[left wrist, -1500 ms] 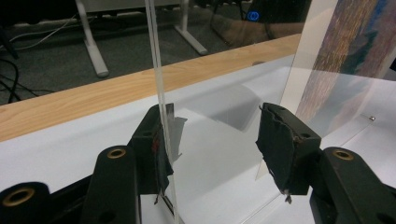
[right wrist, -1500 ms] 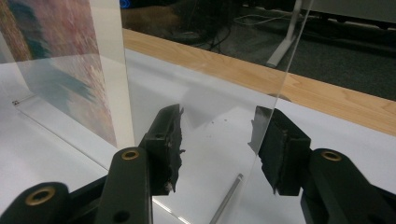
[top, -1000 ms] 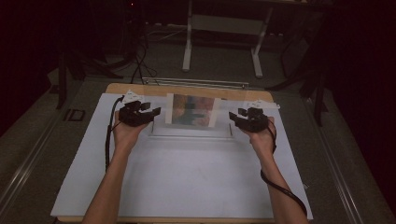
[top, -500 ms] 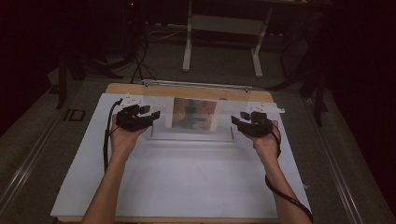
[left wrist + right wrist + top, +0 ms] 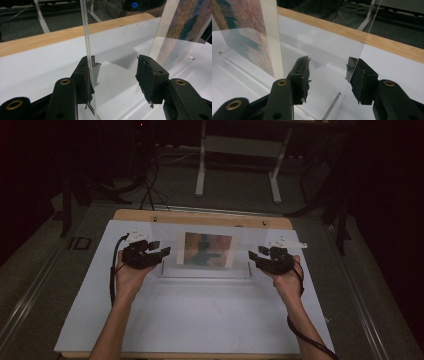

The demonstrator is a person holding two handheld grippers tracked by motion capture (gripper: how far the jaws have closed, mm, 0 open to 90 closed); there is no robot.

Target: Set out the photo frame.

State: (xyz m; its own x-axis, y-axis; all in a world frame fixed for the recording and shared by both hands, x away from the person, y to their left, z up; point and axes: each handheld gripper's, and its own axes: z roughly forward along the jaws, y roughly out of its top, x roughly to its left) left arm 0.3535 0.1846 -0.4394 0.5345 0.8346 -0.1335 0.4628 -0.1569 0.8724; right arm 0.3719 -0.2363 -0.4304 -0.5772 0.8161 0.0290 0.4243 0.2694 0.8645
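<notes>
A clear acrylic picture frame [image 5: 206, 251] stands upright near the far edge of a white table [image 5: 200, 320], with a colourful print [image 5: 207, 250] sandwiched at its centre. It looks stiff, light, smooth and probably slippery, and its thin panes could scratch or tip, so the bare side margins seem the safest places to hold. The left gripper [image 5: 113, 72] straddles the frame's left edge with its jaws wide apart; they have just been closing slightly, one pad beside the pane, not yet clamped. The right gripper [image 5: 328, 75] brackets the right edge, jaws likewise open, holding nothing.
</notes>
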